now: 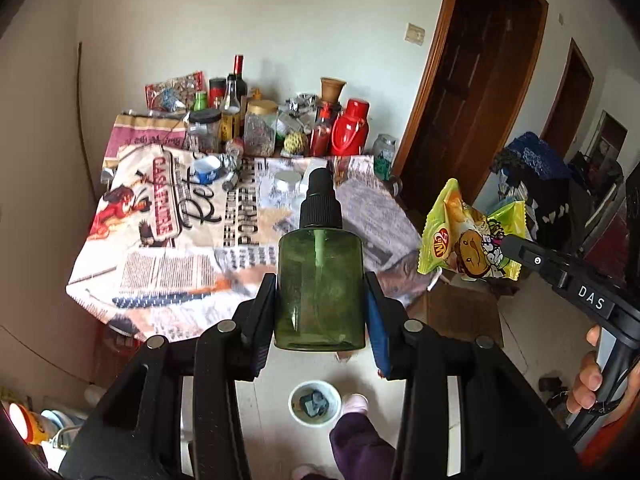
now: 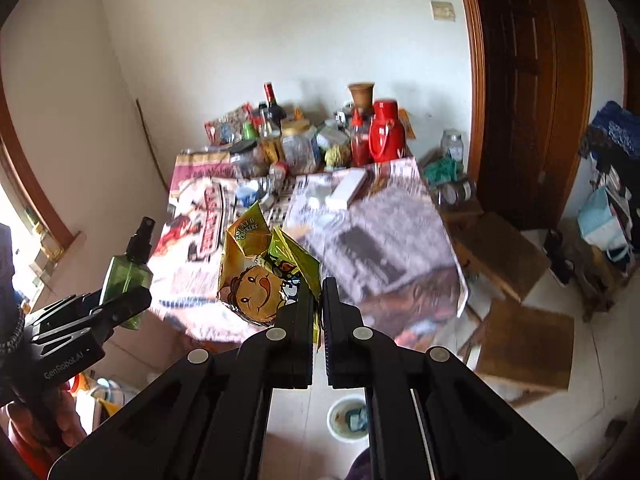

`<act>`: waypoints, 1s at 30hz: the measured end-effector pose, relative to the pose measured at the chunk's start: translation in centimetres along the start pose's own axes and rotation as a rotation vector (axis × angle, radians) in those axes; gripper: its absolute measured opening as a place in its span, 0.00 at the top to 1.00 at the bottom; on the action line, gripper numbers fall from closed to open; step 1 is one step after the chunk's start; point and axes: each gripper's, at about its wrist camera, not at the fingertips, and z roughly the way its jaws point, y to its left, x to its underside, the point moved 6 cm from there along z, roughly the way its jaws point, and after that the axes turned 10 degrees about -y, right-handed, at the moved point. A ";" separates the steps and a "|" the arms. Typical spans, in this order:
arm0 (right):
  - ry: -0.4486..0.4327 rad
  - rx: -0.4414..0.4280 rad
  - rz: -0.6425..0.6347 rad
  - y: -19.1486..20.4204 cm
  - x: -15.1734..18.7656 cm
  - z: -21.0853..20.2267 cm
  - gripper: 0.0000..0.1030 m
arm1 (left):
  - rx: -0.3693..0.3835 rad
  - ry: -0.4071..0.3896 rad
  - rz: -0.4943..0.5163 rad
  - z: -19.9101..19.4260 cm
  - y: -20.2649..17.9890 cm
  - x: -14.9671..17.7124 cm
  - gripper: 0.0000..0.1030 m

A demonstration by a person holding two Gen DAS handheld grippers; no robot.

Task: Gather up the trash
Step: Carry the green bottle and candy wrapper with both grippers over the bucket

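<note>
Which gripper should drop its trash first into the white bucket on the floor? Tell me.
Hard to say. The white bucket lies below both. Left gripper holds the green spray bottle; right gripper pinches the yellow-green snack wrapper.

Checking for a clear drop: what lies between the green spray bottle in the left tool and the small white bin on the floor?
Nothing. In the left wrist view, only bare pale floor shows between the green spray bottle and the small white bin.

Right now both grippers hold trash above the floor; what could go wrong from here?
The right gripper pinches only one edge of the snack bag, so the bag might slip out. The left gripper holds the smooth green spray bottle by its sides; it could slide and fall towards the white bowl on the floor below.
</note>
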 end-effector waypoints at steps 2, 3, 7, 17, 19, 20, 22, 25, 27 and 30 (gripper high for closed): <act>0.023 0.007 -0.004 0.2 1.1 -0.2 0.96 | 0.008 0.028 -0.003 -0.3 0.0 1.2 0.60; 0.035 0.007 -0.005 0.4 1.6 -0.3 0.96 | 0.010 0.038 -0.003 -0.4 0.0 1.7 0.60; 0.090 0.004 -0.021 0.3 3.5 0.7 0.96 | 0.018 0.092 -0.019 0.1 -0.1 4.1 0.60; 0.246 -0.017 -0.068 -2.1 9.6 6.0 0.96 | -0.028 0.282 -0.086 5.7 -0.4 11.9 0.60; 0.276 -0.021 -0.065 -3.0 11.2 7.2 0.96 | -0.043 0.321 -0.080 7.3 -0.5 13.9 0.60; 0.287 -0.019 -0.065 -3.3 11.9 7.7 0.96 | -0.050 0.338 -0.079 8.1 -0.5 14.9 0.60; 0.312 -0.002 -0.081 -4.3 13.7 9.1 0.96 | -0.058 0.378 -0.086 10.1 -0.3 17.3 0.60; 0.362 0.007 -0.073 -5.9 17.0 11.4 0.96 | -0.065 0.427 -0.096 12.7 -0.1 20.6 0.60; 0.398 0.010 -0.055 -6.9 19.3 12.9 0.96 | -0.068 0.458 -0.102 14.7 0.2 23.1 0.60; 0.457 0.015 -0.039 -8.3 23.1 15.2 0.96 | -0.074 0.501 -0.115 17.8 0.6 26.8 0.60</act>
